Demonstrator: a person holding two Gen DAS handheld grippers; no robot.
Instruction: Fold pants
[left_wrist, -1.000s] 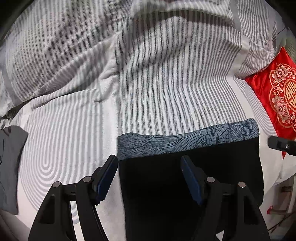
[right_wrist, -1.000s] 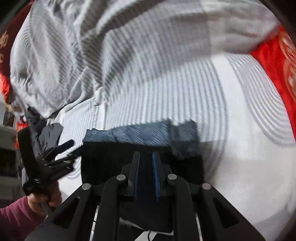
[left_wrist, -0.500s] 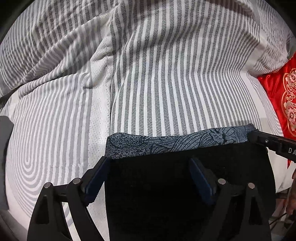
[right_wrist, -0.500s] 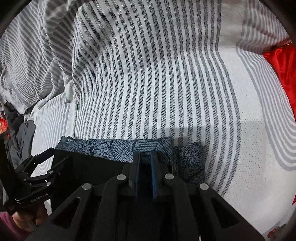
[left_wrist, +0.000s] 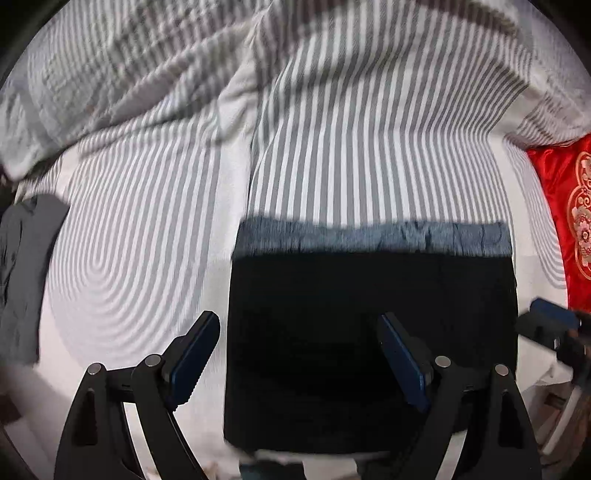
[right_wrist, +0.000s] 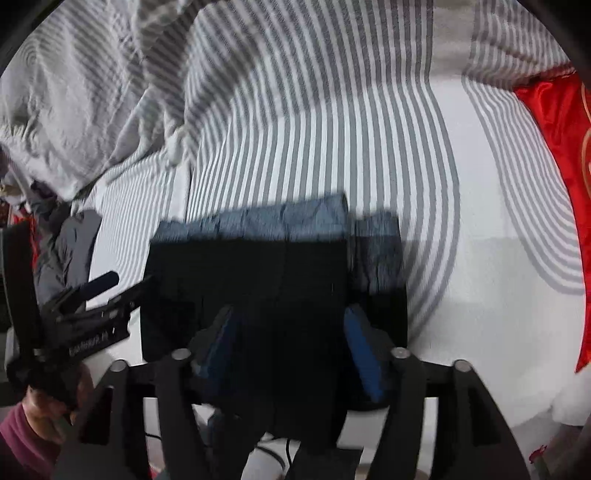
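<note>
In the left wrist view, the left gripper (left_wrist: 299, 362) points down at the bed. Its two blue pads stand wide apart and nothing is pinched between them. The pants (left_wrist: 369, 332) lie flat under it as a dark, neat block on the striped sheet (left_wrist: 332, 155). One pad hangs over the sheet just left of the pants, and the other hangs over the dark cloth. A blue patterned band runs along the far edge of the pants, so I think that is the waistband showing on top of the fold. The claw looks open because it has let the cloth go. A red pillow (left_wrist: 565, 221) sits at the far right, and a grey garment (left_wrist: 26, 273) lies at the left edge. The right gripper (left_wrist: 550, 325) peeks in at the right.

In the right wrist view, the right gripper (right_wrist: 291, 347) is opening its jaws. The dark pants (right_wrist: 258, 288) lie below and between the pads, but the pads do not seem to press on them. The picture is blurry, so it is hard to be sure. The left gripper (right_wrist: 107, 291) shows at the left, just beside the pants. The fold looks almost done to me.
</note>
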